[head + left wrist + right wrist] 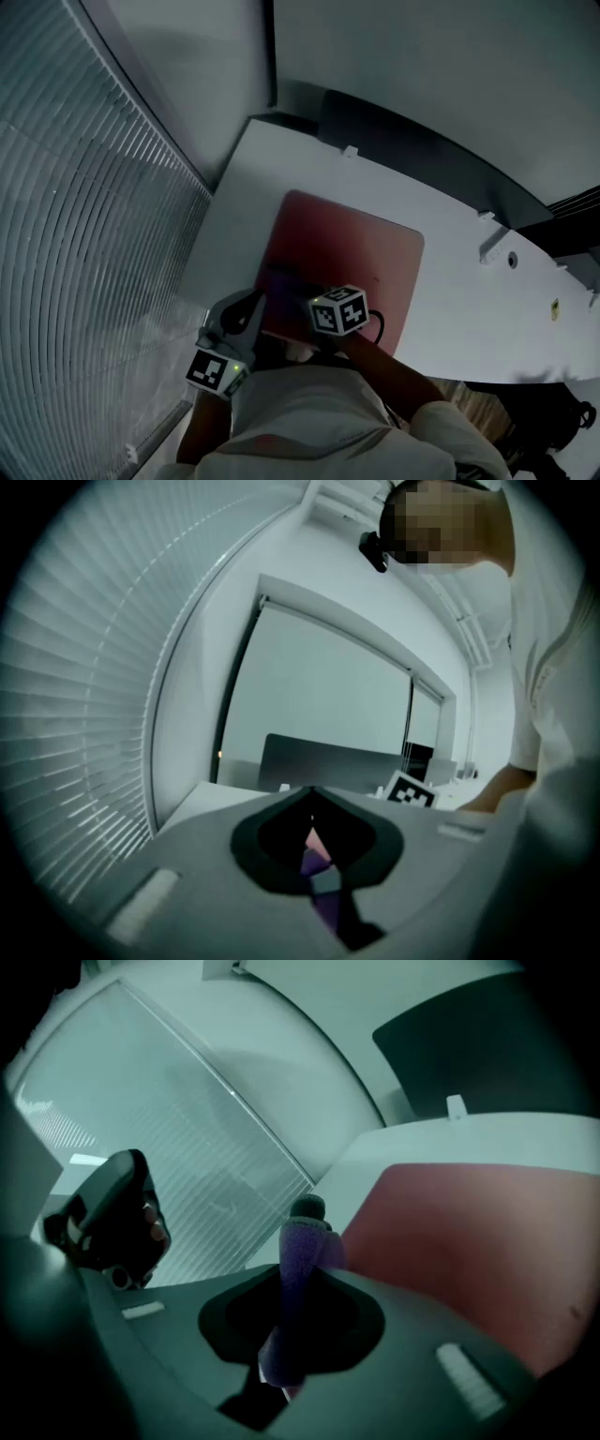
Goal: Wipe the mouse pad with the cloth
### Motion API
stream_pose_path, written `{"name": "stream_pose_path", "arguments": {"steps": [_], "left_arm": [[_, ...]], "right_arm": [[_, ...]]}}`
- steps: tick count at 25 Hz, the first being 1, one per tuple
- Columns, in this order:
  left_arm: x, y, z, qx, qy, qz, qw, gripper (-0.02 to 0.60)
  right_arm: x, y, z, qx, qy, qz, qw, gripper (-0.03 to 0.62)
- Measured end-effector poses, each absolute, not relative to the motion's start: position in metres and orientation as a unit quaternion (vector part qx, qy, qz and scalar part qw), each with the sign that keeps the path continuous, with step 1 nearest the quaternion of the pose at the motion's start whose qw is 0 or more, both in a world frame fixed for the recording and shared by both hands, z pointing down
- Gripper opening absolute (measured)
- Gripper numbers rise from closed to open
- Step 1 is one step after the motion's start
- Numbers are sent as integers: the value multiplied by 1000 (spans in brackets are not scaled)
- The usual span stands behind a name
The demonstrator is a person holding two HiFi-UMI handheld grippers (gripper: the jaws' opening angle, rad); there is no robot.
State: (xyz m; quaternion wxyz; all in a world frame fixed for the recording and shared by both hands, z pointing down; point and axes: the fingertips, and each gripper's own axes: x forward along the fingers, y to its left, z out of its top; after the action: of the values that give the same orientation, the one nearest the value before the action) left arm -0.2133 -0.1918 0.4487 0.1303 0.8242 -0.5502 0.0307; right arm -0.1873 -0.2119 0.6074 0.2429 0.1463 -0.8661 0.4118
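A red mouse pad (pixel 361 258) lies on the white desk (pixel 450 244). At the pad's near left part lies a purple cloth (pixel 281 283). My right gripper (pixel 317 298) is shut on the cloth (pixel 300 1260), which stands up between its jaws over the mouse pad (pixel 469 1241). My left gripper (pixel 255 305) hovers by the pad's near left corner, jaws closed together. In the left gripper view a sliver of pink pad and purple cloth (pixel 325 900) shows through the slit of the left gripper (pixel 312 803); whether it grips the cloth is unclear.
Window blinds (pixel 84 234) fill the left side. A dark panel (pixel 412 150) runs along the desk's far edge, with small white clips (pixel 492 246) near it. The person's body (pixel 309 422) is close to the near edge.
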Motion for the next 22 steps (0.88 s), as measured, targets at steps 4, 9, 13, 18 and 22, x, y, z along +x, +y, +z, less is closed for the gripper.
{"name": "stream_pose_path", "arguments": {"steps": [4, 9, 13, 18, 22], "left_arm": [[-249, -181, 448, 806, -575, 33, 139, 2], [-266, -170, 445, 805, -576, 32, 141, 2], [-256, -180, 452, 820, -555, 39, 136, 2], [-220, -201, 448, 843, -519, 37, 135, 2], [-187, -213, 448, 863, -487, 39, 133, 2]], "right_arm": [[-239, -206, 635, 136, -844, 452, 256, 51], [-228, -211, 660, 191, -828, 445, 284, 52], [-192, -224, 669, 222, -814, 454, 286, 52], [-133, -230, 680, 255, -797, 467, 285, 52], [-87, -228, 685, 288, -784, 481, 268, 52]]}}
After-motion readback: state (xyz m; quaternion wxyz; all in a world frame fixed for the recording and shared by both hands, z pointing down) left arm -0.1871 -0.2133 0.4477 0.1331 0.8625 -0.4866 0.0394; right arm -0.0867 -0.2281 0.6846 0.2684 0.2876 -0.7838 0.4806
